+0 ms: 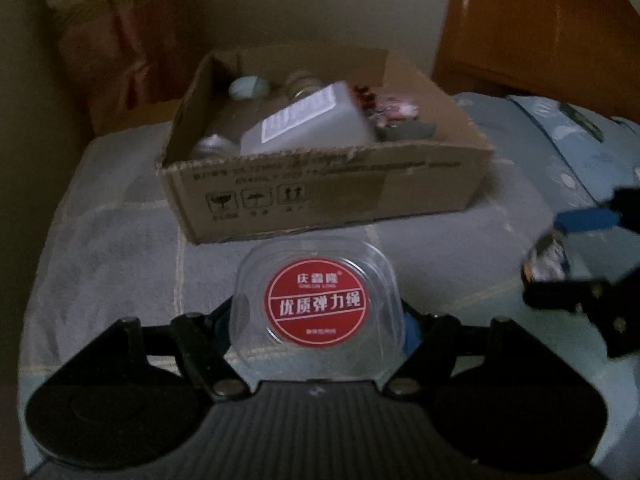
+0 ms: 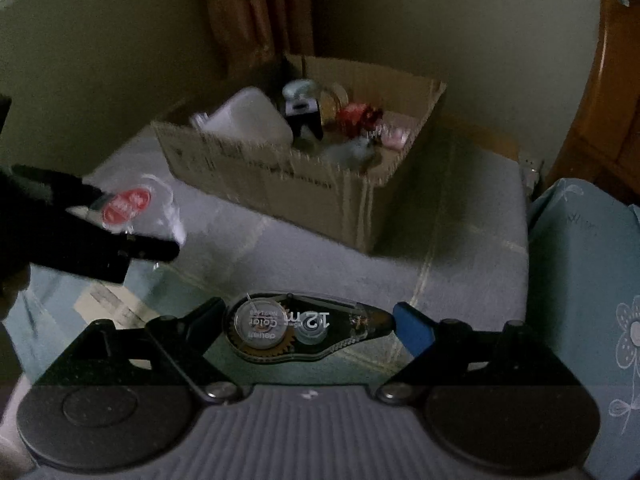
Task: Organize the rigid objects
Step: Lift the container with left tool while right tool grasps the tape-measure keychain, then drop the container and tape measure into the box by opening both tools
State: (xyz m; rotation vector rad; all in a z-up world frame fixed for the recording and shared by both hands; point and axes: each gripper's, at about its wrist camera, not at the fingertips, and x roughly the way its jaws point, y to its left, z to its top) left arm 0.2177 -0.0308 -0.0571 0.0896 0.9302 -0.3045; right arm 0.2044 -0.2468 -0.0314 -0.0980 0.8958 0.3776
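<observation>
Both sets of fingers clamp loads, clear box and tape dispenser, short of carton's rim.

Clear box with red round label, brown cardboard carton, grey checked cloth.

I see a clear square case with a red round label and a correction tape dispenser, both apparently lifted off the bedding; cardboard box behind holds assorted items.
</observation>
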